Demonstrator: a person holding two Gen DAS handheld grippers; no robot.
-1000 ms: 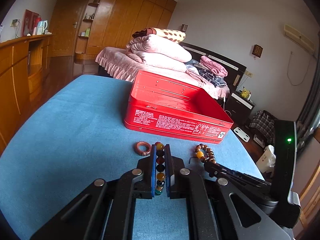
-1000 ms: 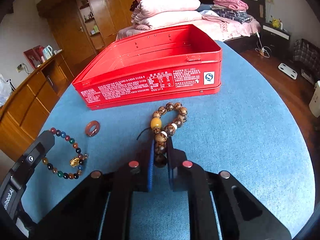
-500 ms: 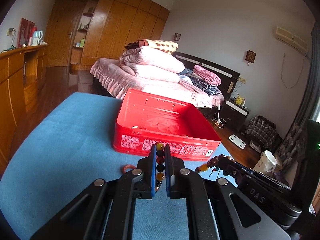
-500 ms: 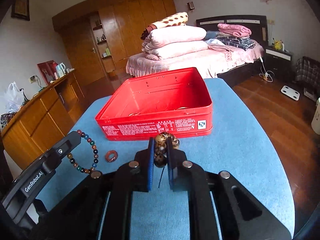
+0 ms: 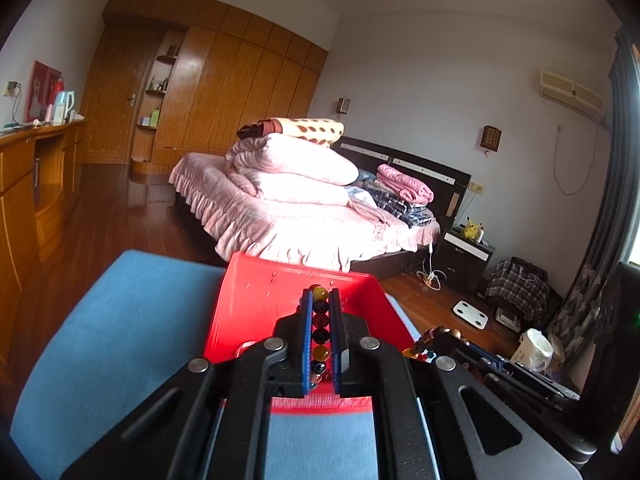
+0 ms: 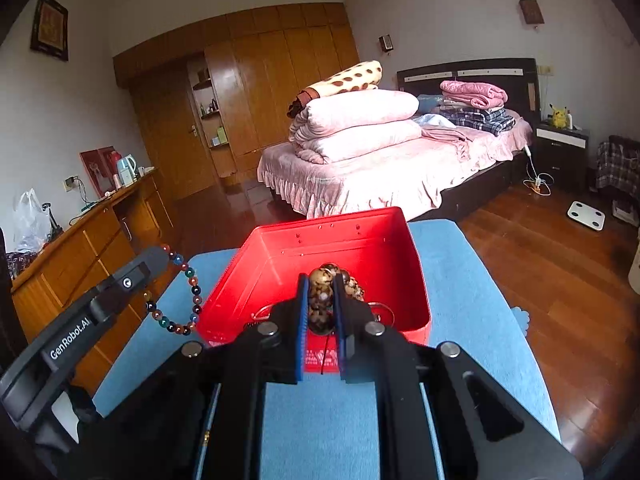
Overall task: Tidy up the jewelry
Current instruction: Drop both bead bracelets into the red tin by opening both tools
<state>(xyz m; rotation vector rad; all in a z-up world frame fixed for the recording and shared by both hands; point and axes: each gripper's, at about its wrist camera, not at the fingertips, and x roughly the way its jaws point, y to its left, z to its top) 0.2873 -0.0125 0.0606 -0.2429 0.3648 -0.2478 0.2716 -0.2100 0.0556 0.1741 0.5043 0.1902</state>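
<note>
The left gripper [image 5: 320, 300] fingers pinch the multicoloured bracelet [image 6: 188, 304] and the right gripper [image 6: 320, 284] fingers the brown bead bracelet [image 6: 320, 296] above the red tin [image 6: 416, 280]; both look light, limp, slippery, best gripped across beads

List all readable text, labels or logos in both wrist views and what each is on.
"GenRobot.AI": white lettering on the side of the left gripper, seen in the right wrist view.
White print on the front wall of the red tin, between the fingers of the right gripper: too blurred to read.
Left wrist view: nothing readable.
</note>
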